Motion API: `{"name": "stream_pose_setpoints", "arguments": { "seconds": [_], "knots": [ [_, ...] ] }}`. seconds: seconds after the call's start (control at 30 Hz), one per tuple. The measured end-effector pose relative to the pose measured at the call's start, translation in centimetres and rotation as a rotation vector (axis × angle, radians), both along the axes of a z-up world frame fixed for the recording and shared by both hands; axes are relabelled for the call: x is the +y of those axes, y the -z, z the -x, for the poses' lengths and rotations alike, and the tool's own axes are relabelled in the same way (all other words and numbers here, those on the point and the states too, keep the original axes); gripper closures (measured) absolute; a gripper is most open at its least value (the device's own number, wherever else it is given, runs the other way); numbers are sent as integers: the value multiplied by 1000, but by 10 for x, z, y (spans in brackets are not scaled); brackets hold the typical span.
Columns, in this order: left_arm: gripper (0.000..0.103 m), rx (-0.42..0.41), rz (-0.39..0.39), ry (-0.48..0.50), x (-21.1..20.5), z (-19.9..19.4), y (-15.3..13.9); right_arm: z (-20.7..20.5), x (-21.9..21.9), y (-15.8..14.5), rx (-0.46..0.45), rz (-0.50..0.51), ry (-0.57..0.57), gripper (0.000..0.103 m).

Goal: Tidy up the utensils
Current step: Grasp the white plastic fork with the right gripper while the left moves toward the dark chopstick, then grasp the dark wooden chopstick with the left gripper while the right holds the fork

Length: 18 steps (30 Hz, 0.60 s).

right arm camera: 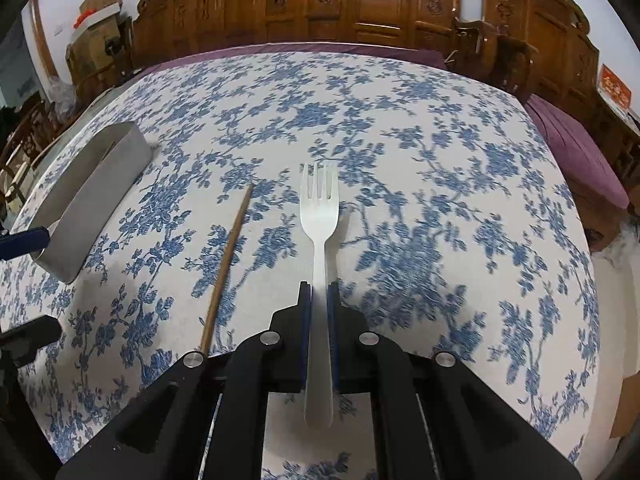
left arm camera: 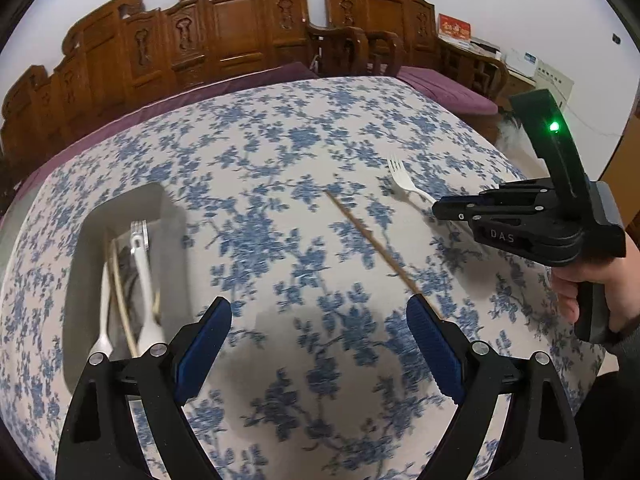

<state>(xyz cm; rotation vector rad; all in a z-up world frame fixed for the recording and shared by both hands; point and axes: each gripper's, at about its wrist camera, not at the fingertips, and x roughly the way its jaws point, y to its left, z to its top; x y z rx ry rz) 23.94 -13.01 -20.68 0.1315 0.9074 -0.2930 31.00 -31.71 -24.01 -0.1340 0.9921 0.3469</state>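
Observation:
A white plastic fork [right arm camera: 319, 216] points away from me, its handle clamped between the pads of my right gripper [right arm camera: 319, 292], which is shut on it. The same fork [left arm camera: 401, 178] shows in the left wrist view beside the right gripper [left arm camera: 438, 207]. A wooden chopstick [left arm camera: 370, 240] lies on the flowered cloth; its near end runs behind the right finger of my left gripper [left arm camera: 320, 312], which stands wide open with only cloth between its fingers. In the right wrist view the chopstick [right arm camera: 228, 260] lies left of the fork. A grey rectangular tray [left arm camera: 172, 216] at left holds several white utensils and chopsticks.
The table [right arm camera: 400, 128] wears a blue-and-white flowered cloth. Carved wooden chairs [left arm camera: 224, 36] with purple cushions line the far side and right. The grey tray [right arm camera: 92, 196] sits near the table's left edge. A person's hand [left arm camera: 592, 284] holds the right gripper's handle.

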Motion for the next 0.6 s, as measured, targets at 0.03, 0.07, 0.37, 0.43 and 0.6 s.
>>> {"name": "stream_pose_setpoints", "arguments": {
  "seconds": [0.03, 0.07, 0.37, 0.43, 0.6],
  "knots": [
    [17, 1, -4, 4, -5, -1, 1, 0, -3, 0, -1, -2, 4, 94],
    [17, 3, -9, 8, -10, -3, 2, 1, -5, -1, -3, -4, 7, 94],
    [17, 31, -54, 38, -47, -23, 21, -1, -18, -5, -21, -17, 23, 94],
    [17, 41, -61, 42, -54, -27, 27, -3, -20, -4, -22, -12, 26, 94],
    [17, 67, -72, 42, -69, -37, 40, -7, -23, -1, -21, 0, 29, 94]
  ]
}}
